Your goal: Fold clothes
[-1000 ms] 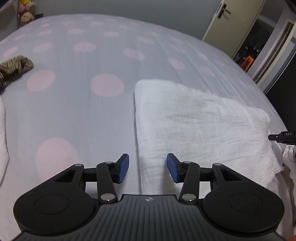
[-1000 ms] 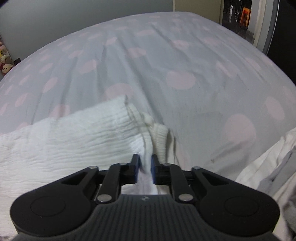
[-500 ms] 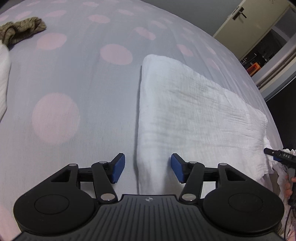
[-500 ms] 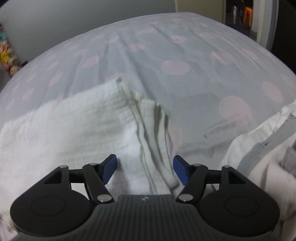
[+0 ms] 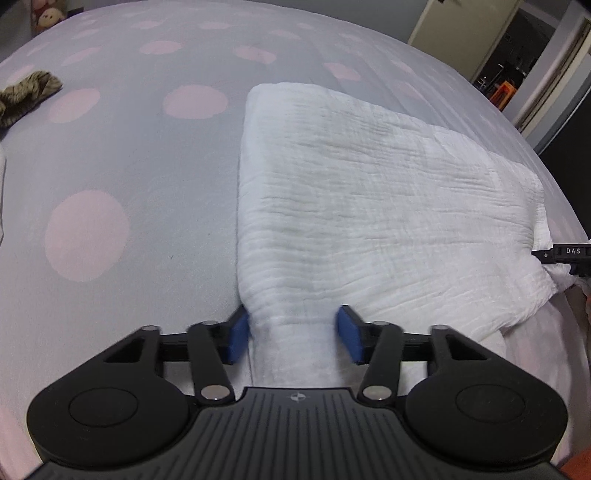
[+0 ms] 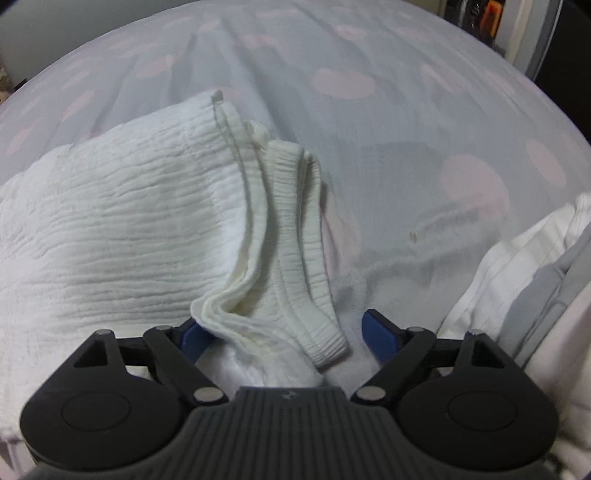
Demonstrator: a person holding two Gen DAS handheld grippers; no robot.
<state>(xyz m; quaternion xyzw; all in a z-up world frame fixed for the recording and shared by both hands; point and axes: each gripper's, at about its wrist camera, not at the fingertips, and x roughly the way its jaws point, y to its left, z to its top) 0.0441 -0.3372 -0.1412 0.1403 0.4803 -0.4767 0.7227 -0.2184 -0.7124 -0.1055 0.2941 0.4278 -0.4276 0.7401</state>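
Note:
A white crinkled garment (image 5: 369,206) lies folded on the dotted bed sheet (image 5: 129,166). My left gripper (image 5: 294,336) sits low at its near left corner. The jaws are closing, and the blue pads (image 5: 349,334) touch both sides of the bunched cloth. In the right wrist view the garment's ribbed hem (image 6: 295,236) lies loose and rumpled between the jaws of my right gripper (image 6: 288,334), which are opening wide. Its right pad stands clear of the cloth, and its left pad is partly hidden behind a fold. In the left wrist view the right gripper's tip (image 5: 561,254) shows at the garment's far right end.
A brown striped cloth (image 5: 26,96) lies far left on the bed, with plush toys (image 5: 48,16) beyond it. A pile of white and grey clothing (image 6: 535,266) lies close on the right of my right gripper. A door and a doorway (image 5: 509,55) stand past the bed's far right edge.
My left gripper sank onto the garment's near left corner and its jaws narrowed around the cloth. My right gripper let go of the hem, opened wide and dropped lower.

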